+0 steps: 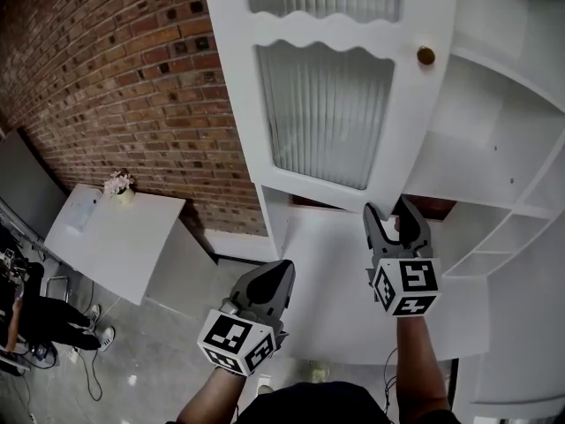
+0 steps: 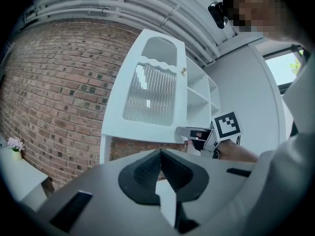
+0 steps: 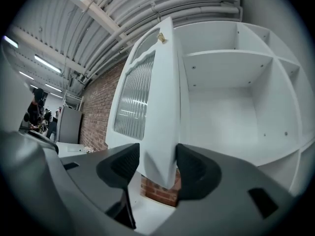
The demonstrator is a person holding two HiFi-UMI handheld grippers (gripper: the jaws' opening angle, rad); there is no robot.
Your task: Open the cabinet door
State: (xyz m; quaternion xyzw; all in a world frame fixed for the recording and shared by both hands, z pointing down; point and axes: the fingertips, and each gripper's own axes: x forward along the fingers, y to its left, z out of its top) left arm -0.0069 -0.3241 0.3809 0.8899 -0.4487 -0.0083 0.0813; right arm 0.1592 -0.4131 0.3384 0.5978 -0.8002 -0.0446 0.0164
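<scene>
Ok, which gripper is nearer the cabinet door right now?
Right. The right gripper grips the bottom edge of the cabinet door, near its free corner. The left gripper hangs shut, lower and to the left, clear of the door.

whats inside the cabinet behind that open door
Inside the cabinet only bare white shelves show, with nothing on them. The open door covers the left part of the inside, so what is there cannot be seen.

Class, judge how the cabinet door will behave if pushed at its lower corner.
Cabinet door: likely rigid, swinging as one panel, since it already stands open. Its ribbed pane may be fragile glass, so push gently.
</scene>
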